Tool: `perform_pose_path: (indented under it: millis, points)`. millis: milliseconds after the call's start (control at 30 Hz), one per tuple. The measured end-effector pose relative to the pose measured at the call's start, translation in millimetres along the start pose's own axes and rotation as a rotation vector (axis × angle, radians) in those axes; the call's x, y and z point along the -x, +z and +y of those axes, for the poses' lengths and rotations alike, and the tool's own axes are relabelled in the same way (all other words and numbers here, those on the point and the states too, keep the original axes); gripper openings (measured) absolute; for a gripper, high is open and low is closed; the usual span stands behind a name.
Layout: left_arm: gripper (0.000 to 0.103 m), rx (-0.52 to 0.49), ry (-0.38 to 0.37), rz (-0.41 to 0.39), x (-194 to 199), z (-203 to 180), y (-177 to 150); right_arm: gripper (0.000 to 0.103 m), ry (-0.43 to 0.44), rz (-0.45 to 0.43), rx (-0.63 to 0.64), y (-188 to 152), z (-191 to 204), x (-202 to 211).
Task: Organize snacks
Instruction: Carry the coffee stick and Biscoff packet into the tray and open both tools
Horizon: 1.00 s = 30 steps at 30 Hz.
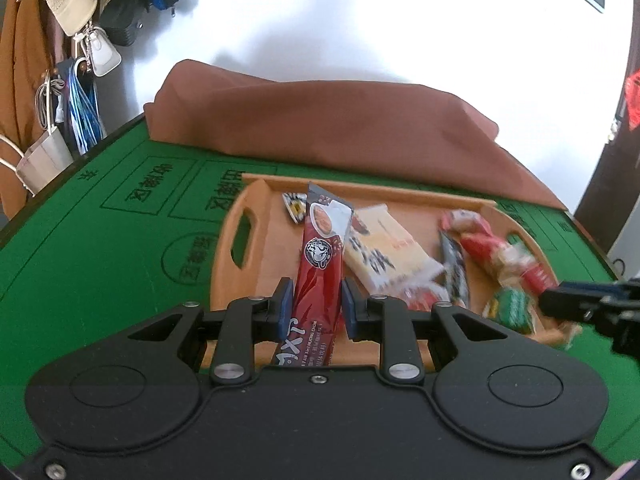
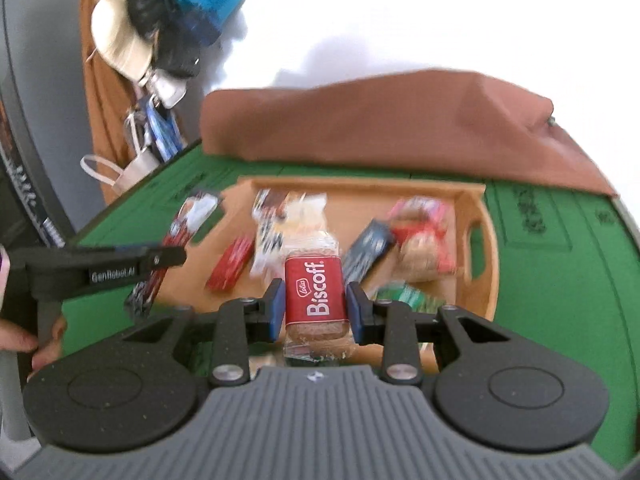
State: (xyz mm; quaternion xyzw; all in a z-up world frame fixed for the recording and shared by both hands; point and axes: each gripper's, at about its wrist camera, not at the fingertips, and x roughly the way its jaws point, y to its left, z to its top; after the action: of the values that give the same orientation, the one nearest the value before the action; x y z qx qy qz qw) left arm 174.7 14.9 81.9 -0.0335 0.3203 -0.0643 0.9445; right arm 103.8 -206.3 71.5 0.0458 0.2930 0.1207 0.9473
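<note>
My left gripper [image 1: 316, 300] is shut on a long dark red sachet [image 1: 320, 264], held upright above the near left part of the wooden tray [image 1: 256, 208]. My right gripper [image 2: 316, 304] is shut on a red Biscoff biscuit pack [image 2: 314, 292], held over the tray's [image 2: 480, 200] near edge. In the tray lie a yellow-white packet [image 1: 380, 248], a red biscuit pack [image 1: 496, 252], a green packet [image 1: 514, 308] and a small black-and-white packet [image 1: 295, 204]. The right gripper shows at the right edge of the left wrist view [image 1: 592, 304]; the left gripper with the sachet shows at the left of the right wrist view [image 2: 120, 264].
The tray stands on a green felt table [image 1: 100, 248]. A brown cloth heap [image 1: 340, 120] lies behind the tray. Bags and hats [image 1: 80, 8] hang off the table's far left. The white wall is behind.
</note>
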Motion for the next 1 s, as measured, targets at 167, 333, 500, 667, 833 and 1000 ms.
perform_pose_path:
  millis: [167,333,500,667,833,1000]
  points:
    - [0.025,0.023,0.034,0.030,-25,6,21,0.037,-0.119,-0.040,-0.014,29,-2,-26]
    - [0.025,0.051,0.068,0.080,-57,9,36,0.037,-0.134,0.032,-0.085,54,-11,-70]
    - [0.025,0.068,0.087,0.116,-78,12,36,0.037,-0.124,0.109,-0.162,66,-22,-109]
    - [0.025,0.067,0.101,0.144,-93,13,31,0.037,-0.150,0.136,-0.169,68,-22,-135]
    - [0.025,0.062,0.098,0.159,-103,12,28,0.037,-0.144,0.171,-0.206,65,-28,-160]
    - [0.025,0.057,0.099,0.155,-105,11,27,0.038,-0.138,0.187,-0.214,59,-28,-171]
